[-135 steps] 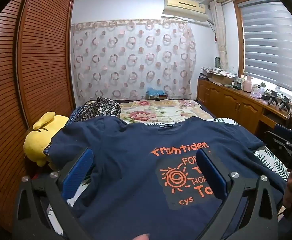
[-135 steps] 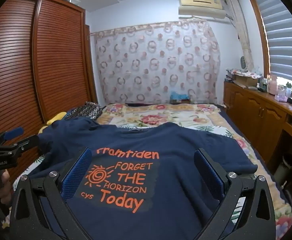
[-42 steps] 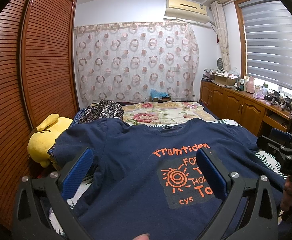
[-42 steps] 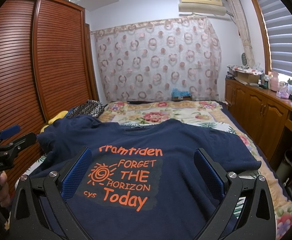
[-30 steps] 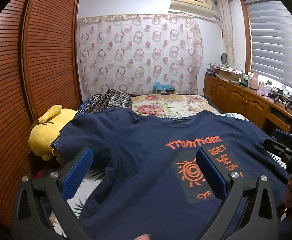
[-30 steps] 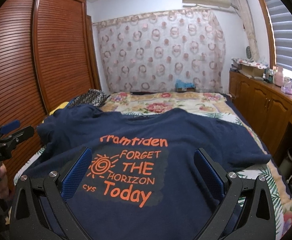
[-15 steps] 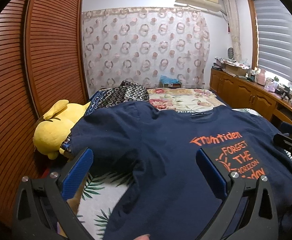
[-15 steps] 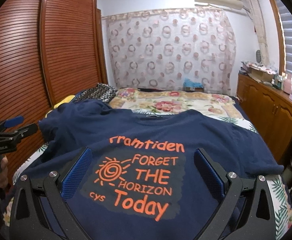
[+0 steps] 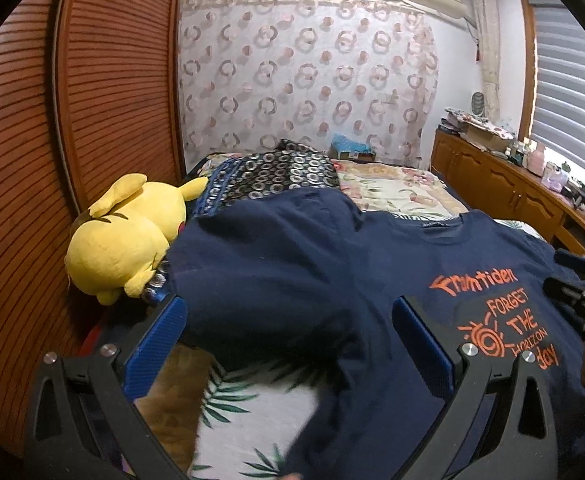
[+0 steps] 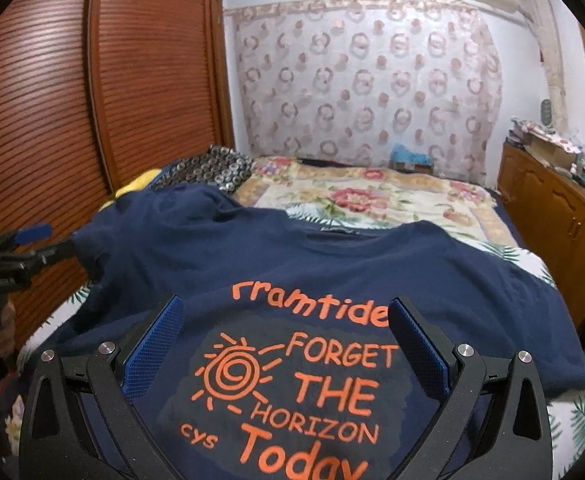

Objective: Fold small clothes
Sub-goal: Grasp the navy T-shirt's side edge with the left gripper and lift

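A dark blue T-shirt with orange letters and an orange sun [image 10: 332, 272] lies spread out, print side up, on the bed with the leafy white sheet [image 9: 252, 412], reaching from the left edge to the right edge. One sleeve lies near the soft yellow toy [image 9: 120, 236] at the bed's left edge. The left gripper [image 9: 288, 344] hangs over that left side, its blue pads wide apart and holding nothing. The right gripper [image 10: 284, 344] hangs over the print, also wide apart and holding nothing

Navy T-shirt [image 10: 332, 264] flat on bed [image 10: 372, 200]; right gripper [image 10: 286, 344] jaws apart.
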`<state>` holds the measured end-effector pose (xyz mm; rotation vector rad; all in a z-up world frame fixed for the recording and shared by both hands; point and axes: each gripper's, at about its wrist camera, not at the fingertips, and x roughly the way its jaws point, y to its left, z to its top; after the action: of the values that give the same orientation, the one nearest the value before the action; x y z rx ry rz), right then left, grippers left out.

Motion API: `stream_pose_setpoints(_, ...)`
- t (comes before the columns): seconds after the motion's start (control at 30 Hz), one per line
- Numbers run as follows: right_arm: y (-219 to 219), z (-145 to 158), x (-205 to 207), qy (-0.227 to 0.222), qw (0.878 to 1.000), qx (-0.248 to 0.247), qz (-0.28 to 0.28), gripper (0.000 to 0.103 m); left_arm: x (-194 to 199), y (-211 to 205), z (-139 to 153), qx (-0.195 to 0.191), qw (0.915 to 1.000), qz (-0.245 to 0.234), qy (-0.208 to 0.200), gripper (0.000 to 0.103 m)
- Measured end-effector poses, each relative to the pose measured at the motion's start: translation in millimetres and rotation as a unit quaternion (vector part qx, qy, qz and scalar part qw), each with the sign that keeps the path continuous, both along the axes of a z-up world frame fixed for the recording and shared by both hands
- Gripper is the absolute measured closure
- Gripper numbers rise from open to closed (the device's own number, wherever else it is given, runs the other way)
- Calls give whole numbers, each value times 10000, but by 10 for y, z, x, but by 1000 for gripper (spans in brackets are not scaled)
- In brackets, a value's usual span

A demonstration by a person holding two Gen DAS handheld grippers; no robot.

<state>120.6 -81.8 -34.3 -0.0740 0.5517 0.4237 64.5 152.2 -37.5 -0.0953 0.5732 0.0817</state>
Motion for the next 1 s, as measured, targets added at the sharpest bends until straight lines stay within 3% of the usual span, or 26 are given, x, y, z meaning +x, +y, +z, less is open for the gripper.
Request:
stream_pose_setpoints(0.2,109,-129,282,305,9991,-151,233,0,125,395,-47,-337,9991,194,176,15)
stream_pose_setpoints(0.37,164,-239,486,631,9971,-210,378,0,276,650,-150,-719,9961,258,452,46)
stream_pose_setpoints(0.5,179,-268,588,748,9959,-240,445,0,376,706,-184,-757,9951,296,565,48)
stream_pose_setpoints(0.67,169,-316,686,895,9946,-203,491,0,481,736,-216,-698,9939,322,790,61)
stream_pose_setpoints(0.8,155,-353,729,951,9939,-218,512,0,551,836,-279,-729,9907,538,1011,61)
stream_pose_setpoints(0.9,90,-363,752,1001,9937,-167,476,0,564,833,-324,-816,9900,380,1083,62)
stream_pose_setpoints(0.97,66,-358,749,1008,9938,-125,462,0,566,796,-333,-768,9905,294,1105,81)
stream_pose_setpoints(1.0,55,-352,744,1003,9939,-109,450,0,574,790,-340,-718,9903,298,1155,83)
